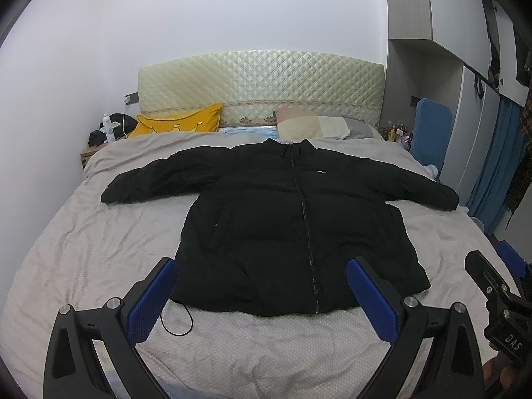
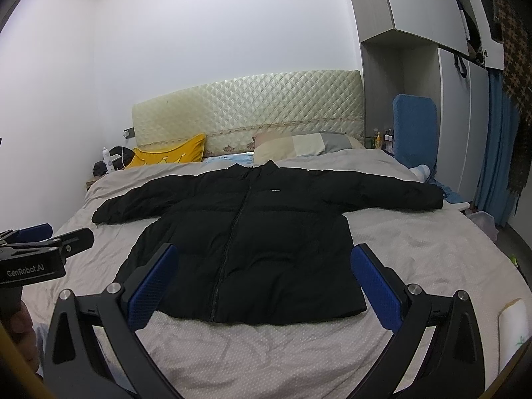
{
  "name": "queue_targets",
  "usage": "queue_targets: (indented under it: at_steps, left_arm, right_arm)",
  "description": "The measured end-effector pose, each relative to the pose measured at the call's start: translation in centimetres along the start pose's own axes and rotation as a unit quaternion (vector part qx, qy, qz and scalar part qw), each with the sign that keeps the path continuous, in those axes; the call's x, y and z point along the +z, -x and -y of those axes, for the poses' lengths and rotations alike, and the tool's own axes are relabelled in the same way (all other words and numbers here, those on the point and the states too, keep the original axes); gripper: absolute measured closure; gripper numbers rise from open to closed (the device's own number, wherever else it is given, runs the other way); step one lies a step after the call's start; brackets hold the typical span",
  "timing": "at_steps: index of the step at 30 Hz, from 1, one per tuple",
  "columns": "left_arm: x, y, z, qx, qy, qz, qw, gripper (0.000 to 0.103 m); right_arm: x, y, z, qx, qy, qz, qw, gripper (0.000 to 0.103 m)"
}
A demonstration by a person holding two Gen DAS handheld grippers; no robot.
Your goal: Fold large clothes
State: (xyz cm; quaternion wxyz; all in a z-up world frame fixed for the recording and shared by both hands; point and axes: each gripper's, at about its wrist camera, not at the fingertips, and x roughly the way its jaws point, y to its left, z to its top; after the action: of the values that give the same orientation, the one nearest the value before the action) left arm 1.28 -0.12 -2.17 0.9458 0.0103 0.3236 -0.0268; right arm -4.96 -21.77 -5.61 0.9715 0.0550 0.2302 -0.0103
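Left wrist view: my left claw [image 1: 262, 294] stands wide, holding nothing, above the near hem of the black jacket [image 1: 286, 219]. Right wrist view: my right claw [image 2: 264, 286] is likewise spread wide and holds nothing, aimed at the same jacket [image 2: 252, 232], which lies flat, front up and zipped, on the grey bedspread [image 2: 299, 342], both sleeves stretched sideways. Judged by its puffed, quilted panels, the jacket is light but bulky, soft and springy, with a smooth shell likely to slip between my pads; a fold may puff open again. Best holds appear to be the left cuff [image 1: 109, 196] and the right cuff [image 2: 432, 196], or the hem corners, where the cloth is thinner. A loose drawcord [image 1: 179, 322] trails from the hem. No container shows on the bed; the shelf niche [image 2: 382, 139] beside the headboard holds small bottles, too small to identify.
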Motion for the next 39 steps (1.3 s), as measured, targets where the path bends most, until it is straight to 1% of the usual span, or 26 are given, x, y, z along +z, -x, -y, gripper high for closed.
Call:
queue_targets:
  at_steps: [8, 14, 20, 23, 25, 26, 28, 29, 31, 33, 37, 39]
  left_arm:
    - [0.8, -0.4, -0.6, -0.010, 0.005, 0.003, 0.9999, 0.000]
    - [2.5, -1.7, -1.0, -0.026, 0.008, 0.023, 0.9994, 0.000]
    - [5.1, -3.9, -0.2, -0.025, -0.032, 0.044, 0.9982, 0.000]
    - [6.5, -5.5, 0.1, -0.041, -0.047, 0.059, 0.9963, 0.000]
    - [7.1, -7.0, 0.1, -0.040, -0.050, 0.062, 0.9960, 0.000]
    - [7.2, -7.8, 0.1, -0.040, -0.047, 0.060, 0.9963, 0.000]
    - [7.2, -9.4, -0.1, -0.055, -0.040, 0.058, 0.9960, 0.000]
    - [7.0, -10.3, -0.3, -0.061, -0.033, 0.055, 0.9961, 0.000]
    - [6.8, -11.7, -0.8, -0.067, -0.019, 0.051, 0.9962, 0.000]
    - [6.7, -13.1, -1.5, -0.073, -0.009, 0.042, 0.9964, 0.000]
    - [6.3, -15.3, -2.3, -0.069, -0.008, 0.038, 0.9969, 0.000]
    - [5.8, -16.3, -3.0, -0.082, -0.004, 0.034, 0.9961, 0.000]
  right_arm:
    - [-0.1, -0.1, 0.2, -0.003, -0.007, 0.001, 1.000, 0.000]
    - [0.8, -0.9, 0.4, -0.013, -0.014, -0.001, 1.000, 0.000]
    - [1.4, -2.3, 1.0, -0.022, -0.021, -0.004, 1.000, 0.000]
    - [1.6, -3.4, 1.2, -0.025, -0.023, -0.010, 0.999, 0.000]
    - [1.8, -4.3, 1.3, -0.029, -0.022, -0.013, 0.999, 0.000]
    - [1.9, -4.9, 1.3, -0.034, -0.019, -0.014, 0.999, 0.000]
    - [2.0, -5.5, 1.4, -0.043, -0.013, -0.015, 0.999, 0.000]
    - [2.1, -6.0, 1.3, -0.054, -0.008, -0.012, 0.998, 0.000]
    - [2.4, -6.4, 1.4, -0.062, -0.006, -0.008, 0.998, 0.000]
    - [2.7, -7.1, 1.7, -0.057, -0.008, -0.004, 0.998, 0.000]
    - [3.8, -8.7, 3.0, -0.042, -0.012, -0.002, 0.999, 0.000]
    - [4.7, -10.3, 4.7, -0.038, -0.029, -0.003, 0.999, 0.000]
